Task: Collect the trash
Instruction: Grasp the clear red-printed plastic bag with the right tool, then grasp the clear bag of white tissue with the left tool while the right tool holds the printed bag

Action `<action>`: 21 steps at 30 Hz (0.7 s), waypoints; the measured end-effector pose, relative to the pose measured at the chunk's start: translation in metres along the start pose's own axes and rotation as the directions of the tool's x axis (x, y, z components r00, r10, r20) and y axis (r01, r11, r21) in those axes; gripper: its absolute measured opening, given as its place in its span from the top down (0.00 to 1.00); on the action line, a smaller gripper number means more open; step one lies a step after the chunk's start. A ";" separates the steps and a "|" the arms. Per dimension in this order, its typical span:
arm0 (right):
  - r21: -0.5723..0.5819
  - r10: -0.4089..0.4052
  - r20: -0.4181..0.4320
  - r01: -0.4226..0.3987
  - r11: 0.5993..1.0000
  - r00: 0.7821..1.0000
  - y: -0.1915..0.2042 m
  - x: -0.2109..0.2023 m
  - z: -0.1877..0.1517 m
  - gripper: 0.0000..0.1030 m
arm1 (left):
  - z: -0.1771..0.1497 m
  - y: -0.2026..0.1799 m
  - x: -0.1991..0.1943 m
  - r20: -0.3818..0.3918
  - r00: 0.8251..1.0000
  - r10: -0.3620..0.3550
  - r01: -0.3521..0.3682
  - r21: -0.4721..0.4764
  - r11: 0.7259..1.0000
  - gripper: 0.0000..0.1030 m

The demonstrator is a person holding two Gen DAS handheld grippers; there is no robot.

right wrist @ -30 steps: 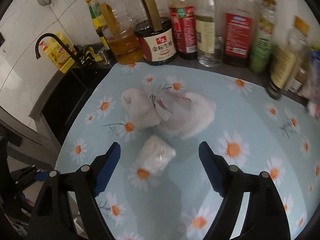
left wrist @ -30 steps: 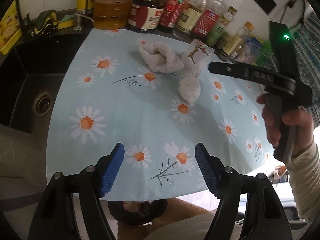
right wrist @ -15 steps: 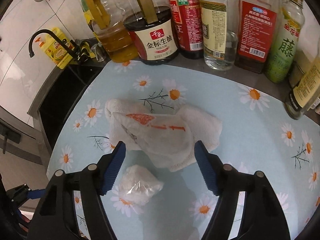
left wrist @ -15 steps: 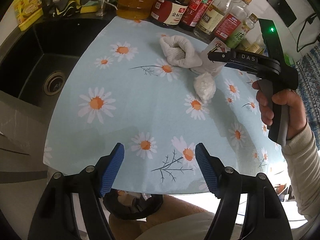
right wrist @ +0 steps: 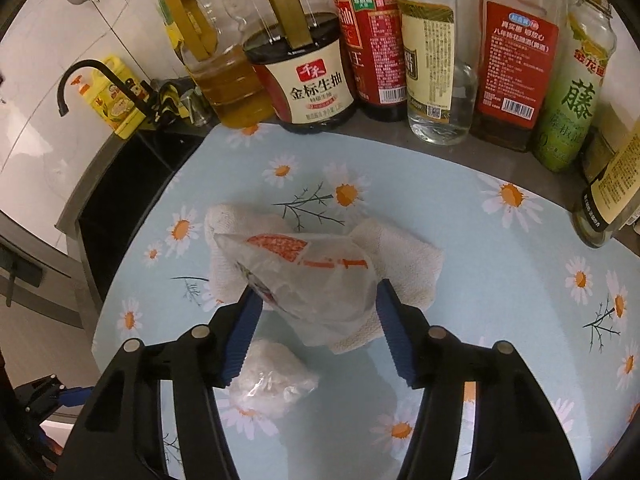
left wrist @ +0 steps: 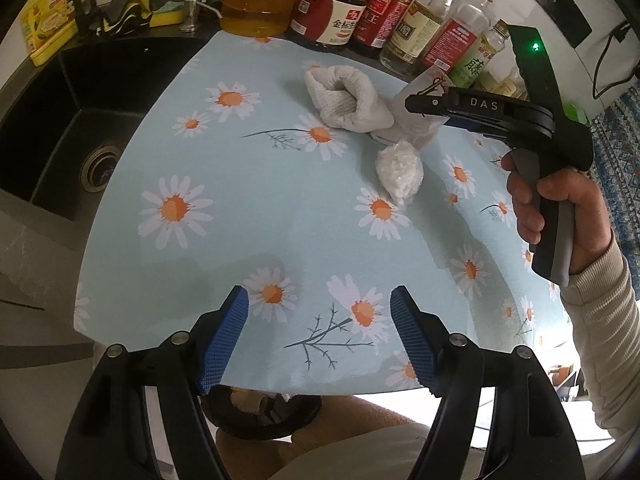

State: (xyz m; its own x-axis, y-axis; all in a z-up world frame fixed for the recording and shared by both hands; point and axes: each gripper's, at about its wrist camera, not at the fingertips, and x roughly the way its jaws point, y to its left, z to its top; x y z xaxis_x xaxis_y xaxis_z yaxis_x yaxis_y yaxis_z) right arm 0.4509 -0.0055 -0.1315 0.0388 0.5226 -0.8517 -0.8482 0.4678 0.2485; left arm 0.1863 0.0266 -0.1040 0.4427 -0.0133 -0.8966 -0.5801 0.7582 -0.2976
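Desk [left wrist: 248, 216]: covered by a pale blue cloth printed with white daisies, beside a black sink [left wrist: 72, 120] sunk at its left.
Back edge: a row of oil and sauce bottles [right wrist: 432, 52] stands on the bare dark strip behind the cloth.
Middle of cloth: a crumpled white towel [left wrist: 344, 100] lies there, with a clear printed plastic bag [right wrist: 304, 276] resting against and over it.
Nearer edge: a small scrunched white wad [left wrist: 400, 172] lies just beside the towel, directly on the cloth.
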 end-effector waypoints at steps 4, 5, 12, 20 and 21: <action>0.015 0.008 0.016 -0.008 1.000 1.000 -0.002 -0.011 -0.003 0.43 | 0.006 -0.006 0.004 -0.006 1.000 -0.005 0.005 0.025 1.000 0.31; 0.017 0.007 0.024 -0.007 1.000 1.000 -0.003 -0.016 -0.004 0.43 | 0.008 -0.009 0.005 -0.008 1.000 -0.011 0.012 0.037 0.999 0.31; 0.078 -0.008 0.057 0.004 0.997 0.998 -0.020 -0.047 -0.023 0.43 | 0.029 -0.026 0.016 -0.017 0.999 -0.031 0.033 0.122 0.992 0.31; 0.194 -0.056 0.070 0.042 0.980 0.996 -0.050 -0.079 -0.070 0.43 | 0.063 -0.049 0.038 -0.032 0.998 -0.060 0.066 0.221 0.973 0.31; 0.204 -0.060 0.067 0.045 0.978 0.996 -0.053 -0.080 -0.075 0.43 | 0.066 -0.052 0.043 -0.039 0.997 -0.060 0.068 0.235 0.970 0.31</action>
State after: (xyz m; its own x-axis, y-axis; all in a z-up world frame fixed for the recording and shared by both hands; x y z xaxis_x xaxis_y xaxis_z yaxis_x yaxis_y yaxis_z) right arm 0.4532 -0.1260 -0.1110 0.1251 0.5400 -0.8323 -0.7197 0.6268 0.2986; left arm 0.2810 0.0294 -0.1050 0.4500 -0.0844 -0.8890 -0.3716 0.8875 -0.2723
